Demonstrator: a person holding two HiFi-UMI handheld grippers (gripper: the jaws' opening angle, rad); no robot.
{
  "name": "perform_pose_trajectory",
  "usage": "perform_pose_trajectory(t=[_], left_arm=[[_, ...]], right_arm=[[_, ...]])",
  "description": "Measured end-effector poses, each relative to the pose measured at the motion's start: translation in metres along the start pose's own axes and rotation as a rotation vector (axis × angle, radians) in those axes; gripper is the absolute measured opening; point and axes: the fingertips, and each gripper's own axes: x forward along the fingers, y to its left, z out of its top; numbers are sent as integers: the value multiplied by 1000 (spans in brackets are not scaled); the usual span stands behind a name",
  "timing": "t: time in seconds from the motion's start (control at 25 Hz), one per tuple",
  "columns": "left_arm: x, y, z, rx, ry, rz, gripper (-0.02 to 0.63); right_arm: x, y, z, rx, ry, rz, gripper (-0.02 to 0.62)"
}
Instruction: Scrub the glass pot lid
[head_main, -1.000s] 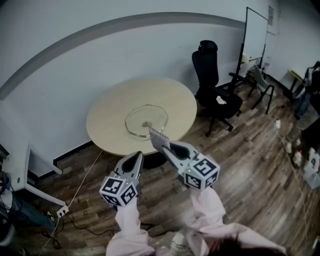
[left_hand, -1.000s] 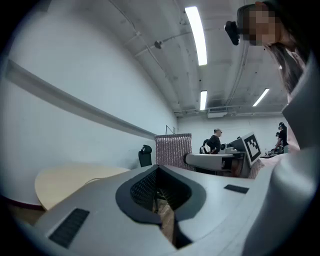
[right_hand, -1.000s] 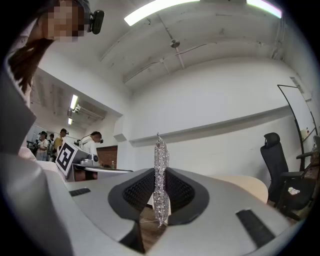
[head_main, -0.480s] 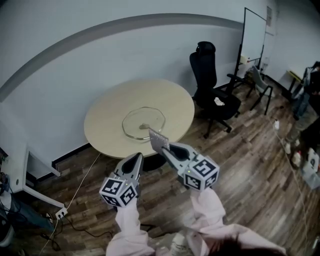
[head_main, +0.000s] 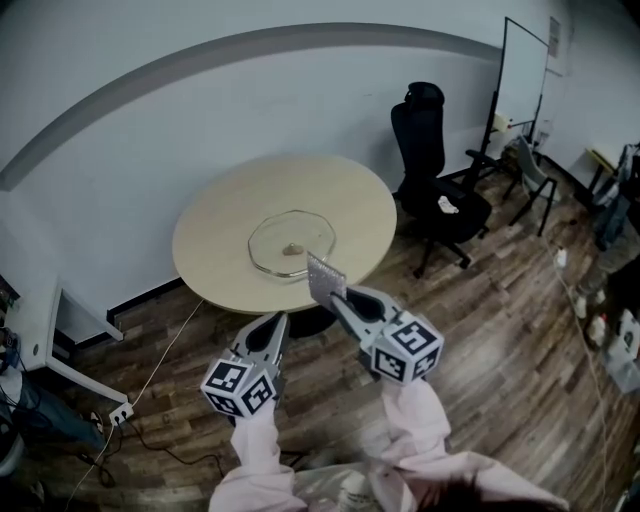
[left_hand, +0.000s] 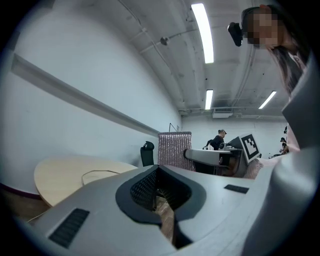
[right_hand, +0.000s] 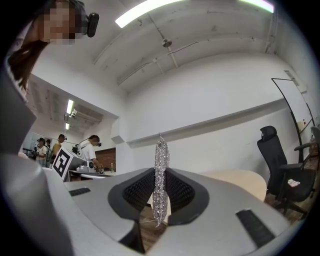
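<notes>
Right hand-held gripper (head_main: 338, 298) squeezes a shiny scrub pad (head_main: 322, 275); left hand-held gripper (head_main: 275, 320) is closed with nothing in it.
Both are in the air, short of the round desk (head_main: 215, 225). The glass pot lid (head_main: 290, 243) lies in the middle of the desk. A black chair (head_main: 432, 160) stands farther off, to the right.
</notes>
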Motion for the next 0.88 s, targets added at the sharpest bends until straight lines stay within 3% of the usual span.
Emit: perform_pose_trajectory(t=[0.88], left_arm=[[54,90,5,-50,23,4,2]], right_arm=[[96,-42,-14,38,50,26,67]])
